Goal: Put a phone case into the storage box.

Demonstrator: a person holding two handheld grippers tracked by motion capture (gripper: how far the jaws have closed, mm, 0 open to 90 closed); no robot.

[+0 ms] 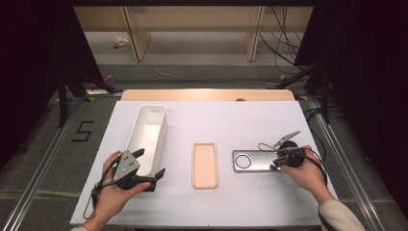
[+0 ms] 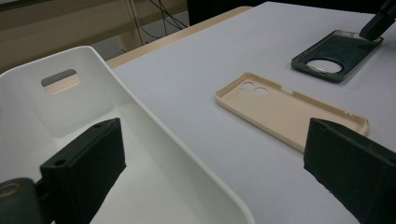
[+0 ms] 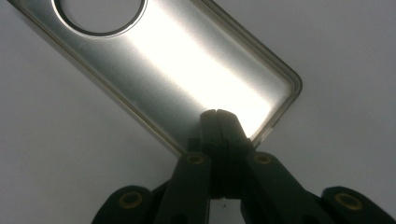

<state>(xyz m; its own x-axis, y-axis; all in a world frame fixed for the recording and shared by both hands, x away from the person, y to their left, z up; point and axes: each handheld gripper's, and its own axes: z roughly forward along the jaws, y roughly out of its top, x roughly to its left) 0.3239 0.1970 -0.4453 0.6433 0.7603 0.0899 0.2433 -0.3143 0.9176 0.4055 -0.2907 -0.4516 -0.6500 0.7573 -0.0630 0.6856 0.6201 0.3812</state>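
Grippers first: our left gripper (image 1: 153, 169) stands spread across the white bin's (image 1: 155, 113) near wall; our right gripper (image 3: 217, 113) is pinched together on the grey phone case (image 1: 255, 160), right of centre. We should keep pressure light, avoiding sliding.

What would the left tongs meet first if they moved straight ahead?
Probably the right wall of the white bin: the open left tongs straddle it, one jaw inside, one over the table. Depth is uncertain.

Grey phone case (image 1: 254, 160) lies flat, inside up, round camera hole at its left end.
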